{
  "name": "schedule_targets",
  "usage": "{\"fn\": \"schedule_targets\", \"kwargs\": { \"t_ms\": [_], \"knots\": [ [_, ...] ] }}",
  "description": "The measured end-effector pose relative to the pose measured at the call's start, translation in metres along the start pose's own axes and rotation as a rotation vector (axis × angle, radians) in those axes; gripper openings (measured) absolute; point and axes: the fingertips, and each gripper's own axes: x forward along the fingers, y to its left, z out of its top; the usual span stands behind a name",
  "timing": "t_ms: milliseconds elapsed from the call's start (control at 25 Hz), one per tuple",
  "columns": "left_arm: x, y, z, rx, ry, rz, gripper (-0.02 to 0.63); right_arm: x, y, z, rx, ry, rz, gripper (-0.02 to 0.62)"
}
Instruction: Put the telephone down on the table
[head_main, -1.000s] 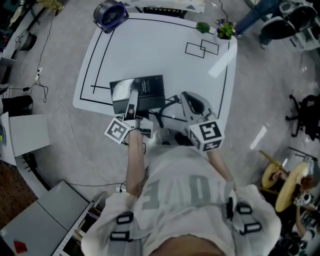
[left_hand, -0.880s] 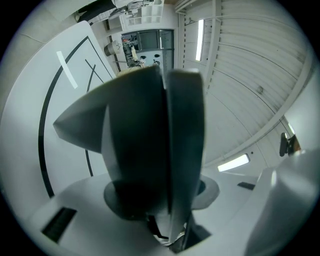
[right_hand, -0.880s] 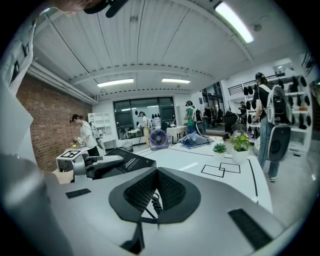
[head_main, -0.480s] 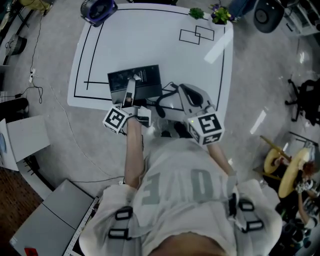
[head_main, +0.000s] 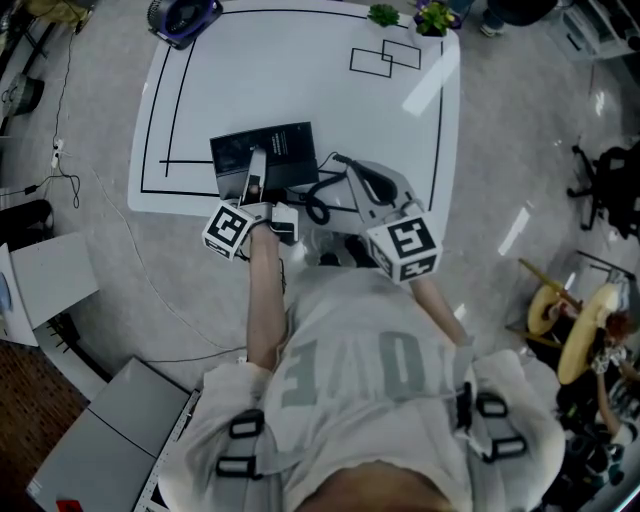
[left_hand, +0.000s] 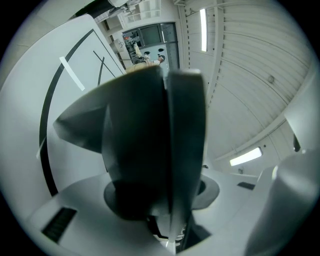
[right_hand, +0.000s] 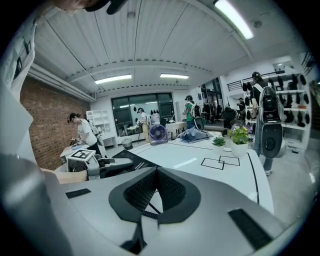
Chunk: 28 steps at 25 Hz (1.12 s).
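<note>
Left gripper clamped the black telephone by its near edge, jaws partway apart, probably to lower it flat; it sat low over the table's front; right gripper stayed clear, closed, empty.

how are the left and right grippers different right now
Grip: the left gripper is shut on the black handset; the right gripper has its jaws together on nothing.
Place: the left gripper is over the black telephone base; the right gripper is off to its side, by the coiled cord, aimed across the white table.
Shared: both are at the table's near edge.
</note>
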Motion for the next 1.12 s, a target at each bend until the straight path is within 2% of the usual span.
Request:
{"fn": "schedule_targets", "kwargs": {
  "t_ms": [120, 560, 1120],
  "knots": [
    [0.002, 0.005, -0.004, 0.042, 0.022, 0.028, 0.167, 0.001, 0.002, -0.002, 0.002, 0.006, 0.008, 0.008],
    [0.007, 0.021, -0.005, 0.108, 0.049, 0.123, 0.167, 0.003, -0.003, -0.002, 0.019, 0.011, 0.011, 0.008],
    [0.010, 0.026, -0.007, 0.113, 0.079, 0.192, 0.169, 0.005, -0.006, -0.005, 0.027, 0.024, 0.016, 0.008]
  ]
}}
